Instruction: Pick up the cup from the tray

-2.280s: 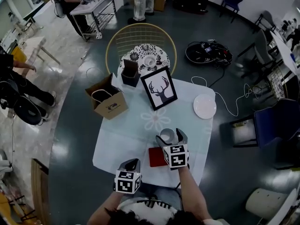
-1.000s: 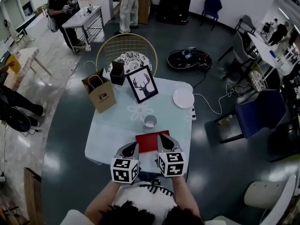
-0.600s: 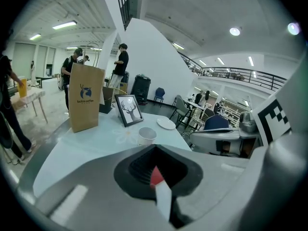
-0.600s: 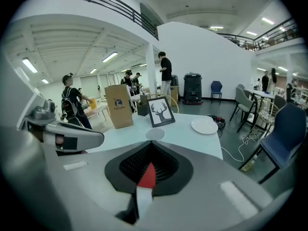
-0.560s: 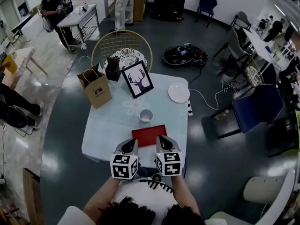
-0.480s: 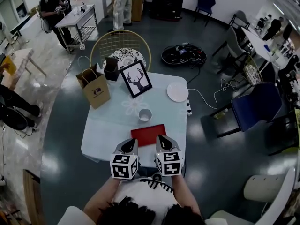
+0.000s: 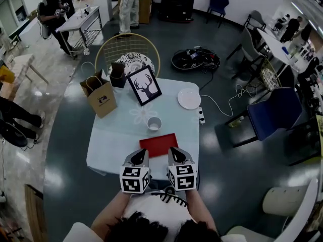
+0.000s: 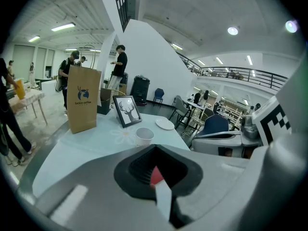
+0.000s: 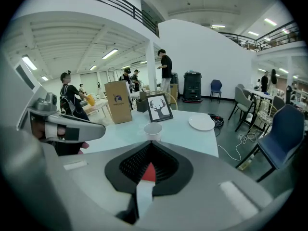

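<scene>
The white cup (image 7: 154,123) stands upright on the pale table (image 7: 111,145), just beyond the far edge of the flat red tray (image 7: 159,144). It also shows in the left gripper view, as the cup (image 8: 144,136), and in the right gripper view, as the cup (image 9: 153,130). My left gripper (image 7: 141,153) and right gripper (image 7: 173,152) sit side by side at the table's near edge, both shut and holding nothing. A sliver of the tray (image 9: 148,172) peeks through the shut jaws.
A framed deer picture (image 7: 145,85), a brown paper bag (image 7: 100,98) and a white plate (image 7: 189,98) stand farther back on the table. A round wire chair (image 7: 132,59) is behind it and a blue chair (image 7: 275,115) to the right. People stand at the far left.
My right gripper, at the cup 2.3 s ago, has drawn back to the near edge beside the left one. The cup stays on the table. Over the last second both grippers hold still.
</scene>
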A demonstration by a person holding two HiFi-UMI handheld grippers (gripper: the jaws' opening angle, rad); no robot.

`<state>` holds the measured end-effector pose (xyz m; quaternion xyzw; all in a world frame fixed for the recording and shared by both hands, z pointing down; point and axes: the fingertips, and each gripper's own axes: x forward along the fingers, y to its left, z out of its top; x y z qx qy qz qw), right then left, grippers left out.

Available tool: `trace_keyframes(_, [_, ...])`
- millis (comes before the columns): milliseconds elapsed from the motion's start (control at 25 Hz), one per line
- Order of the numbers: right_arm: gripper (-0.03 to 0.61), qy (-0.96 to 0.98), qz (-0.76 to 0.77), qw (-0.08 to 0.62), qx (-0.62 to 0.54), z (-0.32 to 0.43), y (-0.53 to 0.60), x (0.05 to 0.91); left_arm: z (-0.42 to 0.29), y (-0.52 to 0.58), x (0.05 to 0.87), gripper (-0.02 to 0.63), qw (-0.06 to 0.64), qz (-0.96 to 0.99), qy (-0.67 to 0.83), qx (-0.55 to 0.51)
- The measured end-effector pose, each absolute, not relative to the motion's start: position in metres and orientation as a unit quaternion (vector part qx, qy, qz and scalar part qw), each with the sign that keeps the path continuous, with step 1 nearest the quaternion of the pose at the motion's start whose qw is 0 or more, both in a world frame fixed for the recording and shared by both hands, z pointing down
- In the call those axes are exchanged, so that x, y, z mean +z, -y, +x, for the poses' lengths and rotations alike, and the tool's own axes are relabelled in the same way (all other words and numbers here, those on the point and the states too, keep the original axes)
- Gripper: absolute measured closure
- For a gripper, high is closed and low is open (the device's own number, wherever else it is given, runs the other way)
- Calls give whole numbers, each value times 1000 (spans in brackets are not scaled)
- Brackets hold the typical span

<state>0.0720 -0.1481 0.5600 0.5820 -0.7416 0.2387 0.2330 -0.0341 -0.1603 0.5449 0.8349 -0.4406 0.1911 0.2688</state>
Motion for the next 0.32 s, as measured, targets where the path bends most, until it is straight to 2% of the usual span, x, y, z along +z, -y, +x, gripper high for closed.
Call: trace_keyframes(320, [555, 739, 581, 238, 245, 74, 145, 567, -34, 162, 549, 612, 281, 833, 438, 188])
